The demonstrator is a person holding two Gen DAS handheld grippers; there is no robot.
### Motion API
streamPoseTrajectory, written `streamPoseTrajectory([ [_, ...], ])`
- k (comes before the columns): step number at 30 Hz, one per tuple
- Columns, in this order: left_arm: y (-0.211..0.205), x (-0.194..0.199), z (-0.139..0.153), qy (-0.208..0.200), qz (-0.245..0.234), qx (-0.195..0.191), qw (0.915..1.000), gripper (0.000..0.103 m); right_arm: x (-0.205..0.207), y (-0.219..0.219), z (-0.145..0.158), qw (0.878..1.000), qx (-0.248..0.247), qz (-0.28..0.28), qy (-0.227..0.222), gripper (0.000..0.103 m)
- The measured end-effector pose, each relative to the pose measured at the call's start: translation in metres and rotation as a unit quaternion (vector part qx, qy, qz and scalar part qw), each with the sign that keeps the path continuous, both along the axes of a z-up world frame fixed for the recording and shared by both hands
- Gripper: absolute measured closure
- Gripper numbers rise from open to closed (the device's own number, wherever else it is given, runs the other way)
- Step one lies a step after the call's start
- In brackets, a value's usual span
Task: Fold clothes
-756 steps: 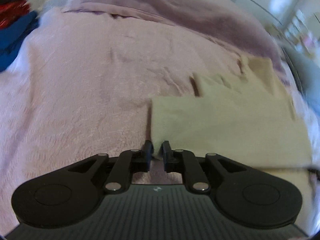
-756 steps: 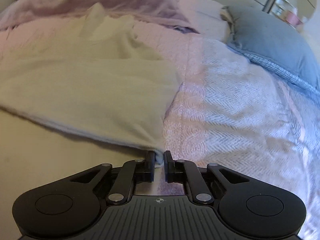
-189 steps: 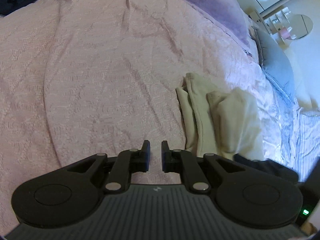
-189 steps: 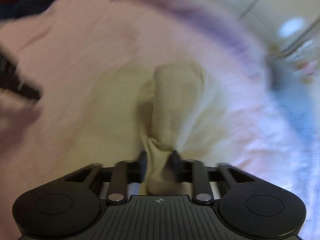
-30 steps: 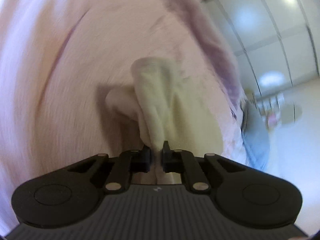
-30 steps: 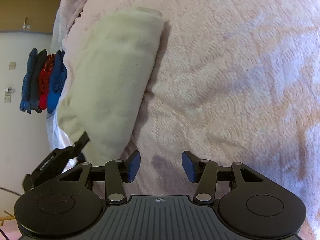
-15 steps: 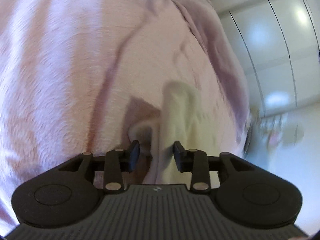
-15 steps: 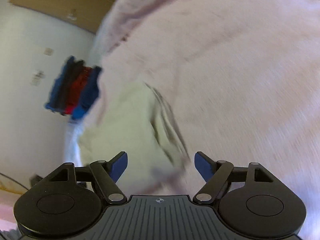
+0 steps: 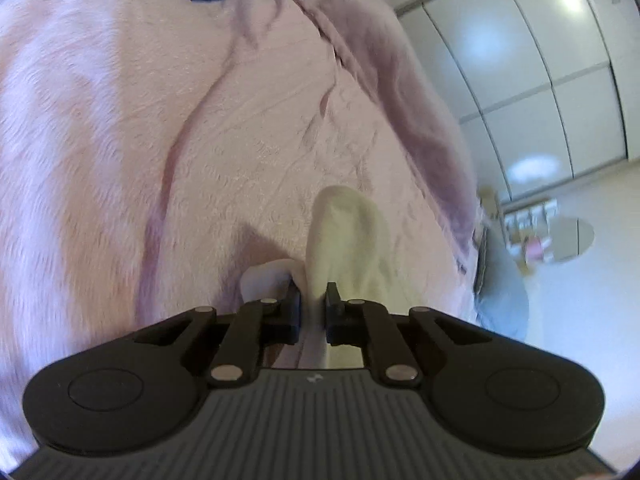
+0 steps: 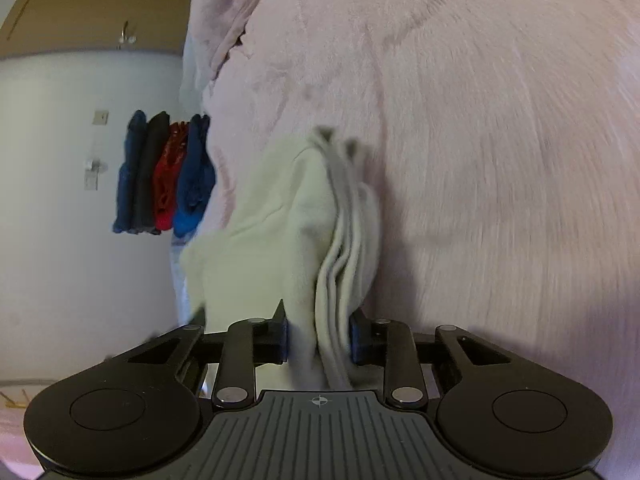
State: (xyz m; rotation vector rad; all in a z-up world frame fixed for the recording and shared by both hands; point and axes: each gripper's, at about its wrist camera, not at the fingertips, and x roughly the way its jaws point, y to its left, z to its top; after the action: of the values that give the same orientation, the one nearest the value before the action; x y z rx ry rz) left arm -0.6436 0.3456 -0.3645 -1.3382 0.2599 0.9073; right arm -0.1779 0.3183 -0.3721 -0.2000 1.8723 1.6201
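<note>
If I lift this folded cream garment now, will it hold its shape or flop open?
Likely floppy: the cream garment is soft cloth that sags between the grips. Its stacked layers fan apart at the edge, so the fold may slip open. With the left gripper and right gripper both clamping it, lifting together should probably keep it bundled.

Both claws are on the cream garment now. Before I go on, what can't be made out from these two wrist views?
- Left wrist: the cream garment runs down behind the left claw; its lower part is hidden.
- Right wrist: the right claw covers the folded layers' near end; motion blur smears the pink bedspread.
- Neither view shows the whole garment.
</note>
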Motion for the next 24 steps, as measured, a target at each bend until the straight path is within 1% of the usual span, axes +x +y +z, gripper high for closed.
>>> streamPoseTrajectory([
  [1, 0.006, 0.0, 0.001, 0.005, -0.013, 0.001, 0.9999, 0.092, -0.003, -0.007, 0.001, 1.0, 0.003, -0.013, -0.012, 0.075],
  [2, 0.016, 0.006, -0.006, 0.021, -0.023, -0.007, 0.9995, 0.086, -0.007, -0.014, -0.002, 0.999, 0.01, -0.021, -0.036, 0.068],
  [3, 0.018, 0.004, -0.005, 0.021, -0.019, -0.008, 0.9996, 0.083, -0.01, -0.017, -0.006, 0.998, 0.008, -0.022, -0.061, 0.054],
  [4, 0.019, 0.001, -0.004, 0.021, -0.014, -0.008, 0.9997, 0.083, -0.009, -0.015, -0.011, 0.998, 0.0, -0.028, -0.063, 0.05],
  [5, 0.021, -0.001, -0.003, 0.02, -0.01, -0.008, 0.9997, 0.082, -0.008, -0.011, -0.015, 0.998, -0.007, -0.038, -0.055, 0.046],
  [6, 0.023, -0.004, -0.002, 0.02, -0.006, -0.009, 0.9997, 0.077, -0.006, -0.005, -0.015, 0.997, -0.006, -0.048, -0.052, 0.045],
  [7, 0.025, -0.006, 0.0, 0.02, -0.001, -0.009, 0.9998, 0.073, -0.003, 0.001, -0.013, 0.997, 0.007, -0.055, -0.058, 0.044],
  [8, 0.026, -0.008, 0.001, 0.02, 0.003, -0.009, 0.9998, 0.064, -0.001, 0.007, -0.012, 0.996, 0.022, -0.061, -0.067, 0.04],
  [9, 0.031, -0.008, -0.001, 0.016, 0.007, -0.009, 0.9998, 0.06, 0.002, 0.015, -0.011, 0.994, 0.035, -0.069, -0.073, 0.035],
  [11, 0.04, -0.007, -0.003, 0.008, 0.013, -0.008, 0.9998, 0.06, 0.007, 0.03, -0.009, 0.991, 0.06, -0.085, -0.086, 0.035],
  [12, 0.045, -0.006, -0.005, 0.005, 0.016, -0.008, 0.9998, 0.062, 0.007, 0.033, -0.013, 0.99, 0.064, -0.089, -0.084, 0.035],
  [13, 0.05, -0.001, -0.008, -0.004, 0.008, -0.008, 0.9999, 0.064, 0.006, 0.035, -0.018, 0.991, 0.064, -0.089, -0.077, 0.035],
  [14, 0.055, 0.006, -0.01, 0.004, -0.006, 0.001, 1.0, 0.075, 0.005, 0.037, -0.024, 0.991, 0.063, -0.09, -0.07, 0.035],
  [15, 0.061, 0.013, -0.012, 0.012, -0.02, 0.01, 0.9997, 0.099, 0.005, 0.038, -0.029, 0.992, 0.063, -0.091, -0.063, 0.052],
  [16, 0.066, 0.02, -0.014, 0.021, -0.033, 0.019, 0.9991, 0.098, 0.002, 0.038, -0.033, 0.991, 0.068, -0.089, -0.068, 0.071],
  [17, 0.065, 0.022, -0.014, 0.033, -0.038, 0.03, 0.9983, 0.099, -0.002, 0.037, -0.035, 0.99, 0.075, -0.085, -0.08, 0.094],
  [20, 0.061, 0.027, -0.016, 0.068, -0.052, 0.062, 0.9944, 0.097, -0.007, 0.026, -0.044, 0.983, 0.08, -0.111, -0.12, 0.095],
  [22, 0.059, 0.022, -0.028, 0.067, -0.049, 0.057, 0.9949, 0.096, -0.012, 0.021, -0.055, 0.98, 0.068, -0.133, -0.129, 0.096],
  [24, 0.056, 0.017, -0.04, 0.062, -0.037, 0.038, 0.9967, 0.095, -0.018, 0.017, -0.064, 0.978, 0.054, -0.155, -0.13, 0.095],
])
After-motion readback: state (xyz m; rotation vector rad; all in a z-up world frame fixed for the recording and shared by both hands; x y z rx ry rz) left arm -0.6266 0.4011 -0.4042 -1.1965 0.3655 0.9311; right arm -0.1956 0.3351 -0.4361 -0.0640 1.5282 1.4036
